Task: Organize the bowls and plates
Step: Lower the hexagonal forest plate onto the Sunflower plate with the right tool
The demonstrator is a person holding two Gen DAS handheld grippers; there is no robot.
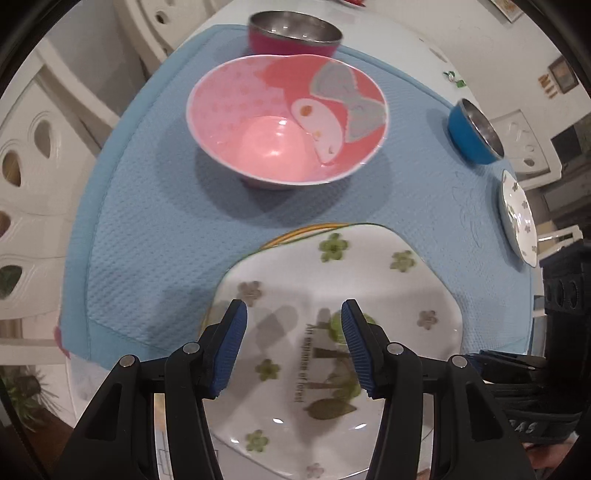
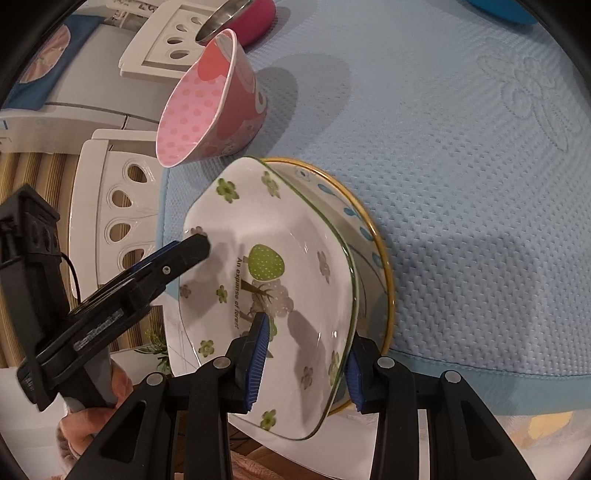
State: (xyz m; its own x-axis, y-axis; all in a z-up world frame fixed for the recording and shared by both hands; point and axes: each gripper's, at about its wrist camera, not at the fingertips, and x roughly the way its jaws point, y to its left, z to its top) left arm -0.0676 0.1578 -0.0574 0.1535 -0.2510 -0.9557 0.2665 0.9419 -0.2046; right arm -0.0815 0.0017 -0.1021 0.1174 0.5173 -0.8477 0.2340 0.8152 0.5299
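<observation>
Two grippers over blue mat (image 1: 147, 240). Right gripper (image 2: 303, 363) clamps square floral plate (image 2: 295, 280) by its near rim, above gold-rimmed plate (image 2: 384, 258) — grip seen in right view only. Left gripper (image 1: 293, 345) part-open, empty, hovering over plate. Pink bowl (image 1: 286, 120) farther back.

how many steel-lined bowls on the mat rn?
2: magenta steel-lined bowl at the mat's far edge behind the pink cartoon bowl; blue steel-lined bowl far right. Others may be out of view.

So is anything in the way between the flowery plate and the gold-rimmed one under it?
Nothing visible. The flowery plate, pinched at its rim by the right gripper, sits tilted directly over the gold-rimmed plate.
</observation>
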